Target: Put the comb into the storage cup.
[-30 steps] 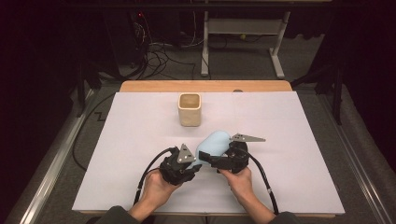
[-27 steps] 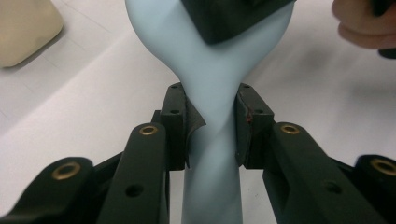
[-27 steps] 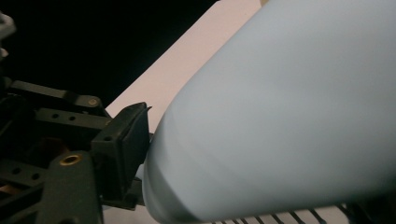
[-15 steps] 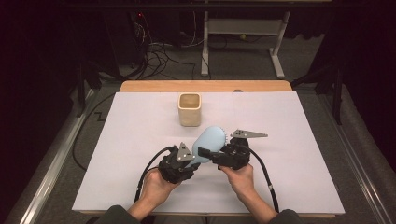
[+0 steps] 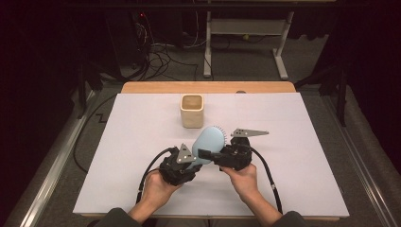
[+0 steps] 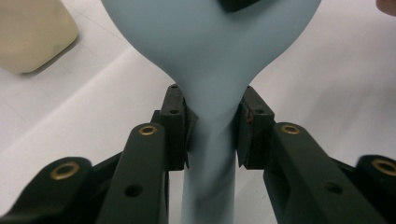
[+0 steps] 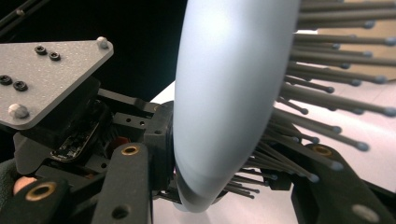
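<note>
A white surface (image 5: 293,156) carries a cream square cup (image 5: 192,110), which serves as the landmark here; it stands upright toward the far middle of the sheet. Nearer the person than the cup, and slightly to its right, a pale blue hairbrush (image 5: 211,142) is held up off the surface between both grippers, its oval head pointing toward the cup but clear of it.

The left gripper (image 5: 185,161) sits on the near side of the cup, below the brush head. In the left gripper view its pads (image 6: 176,126) pinch the brush's narrow neck (image 6: 212,116) from both sides, just where the handle widens into the head, with the cup at upper left.

The right gripper (image 5: 208,155) reaches in from the right, nearer than the cup. In the right gripper view its jaws straddle the brush head (image 7: 229,93), one against the smooth back, the other among the bristles (image 7: 327,112).
</note>
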Motion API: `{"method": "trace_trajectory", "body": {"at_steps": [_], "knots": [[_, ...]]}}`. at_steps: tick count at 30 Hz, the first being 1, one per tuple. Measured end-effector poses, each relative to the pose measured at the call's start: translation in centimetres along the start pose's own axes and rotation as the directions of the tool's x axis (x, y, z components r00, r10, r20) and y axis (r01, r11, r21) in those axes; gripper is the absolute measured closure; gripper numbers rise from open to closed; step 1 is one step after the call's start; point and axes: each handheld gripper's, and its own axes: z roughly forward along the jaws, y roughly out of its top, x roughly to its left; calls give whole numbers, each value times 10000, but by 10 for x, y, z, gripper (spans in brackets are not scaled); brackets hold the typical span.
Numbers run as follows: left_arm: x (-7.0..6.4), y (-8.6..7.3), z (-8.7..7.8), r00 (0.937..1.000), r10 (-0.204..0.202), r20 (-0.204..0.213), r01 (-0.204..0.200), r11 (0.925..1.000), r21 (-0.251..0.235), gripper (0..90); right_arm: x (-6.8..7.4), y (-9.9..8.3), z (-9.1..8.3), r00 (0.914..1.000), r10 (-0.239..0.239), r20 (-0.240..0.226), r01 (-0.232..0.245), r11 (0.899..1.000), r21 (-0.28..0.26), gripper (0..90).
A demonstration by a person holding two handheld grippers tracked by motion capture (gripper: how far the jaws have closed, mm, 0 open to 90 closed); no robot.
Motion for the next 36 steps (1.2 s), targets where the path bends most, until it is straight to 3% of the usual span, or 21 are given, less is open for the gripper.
{"method": "trace_trajectory", "body": {"at_steps": [4, 11, 15, 24, 34, 36], "knots": [[1, -1, -1, 9993, -170, 347, 169, 9999, 22, 613, 1, 5, -2, 9999, -91, -85, 91, 10000, 31, 562], [4, -3, -5, 9982, -340, 503, 352, 9991, -230, 473, 0, 10, -6, 9997, -230, 92, 229, 9996, 164, 563], [6, -7, -8, 9990, -360, 272, 373, 9981, -492, 435, -1, 13, -9, 9994, -289, 214, 286, 9994, 178, 562], [15, -18, -16, 9976, -601, 347, 632, 9930, -994, 395, -1, 20, -15, 9975, -471, 535, 450, 9982, 390, 560], [32, -33, -27, 9935, -1118, 228, 1140, 9794, -1666, 375, -4, 28, -20, 9949, -637, 787, 600, 9970, 492, 559], [33, -35, -29, 9889, -1479, -135, 1429, 9722, -1856, 374, -4, 29, -21, 9945, -659, 819, 619, 9968, 507, 559]]}}
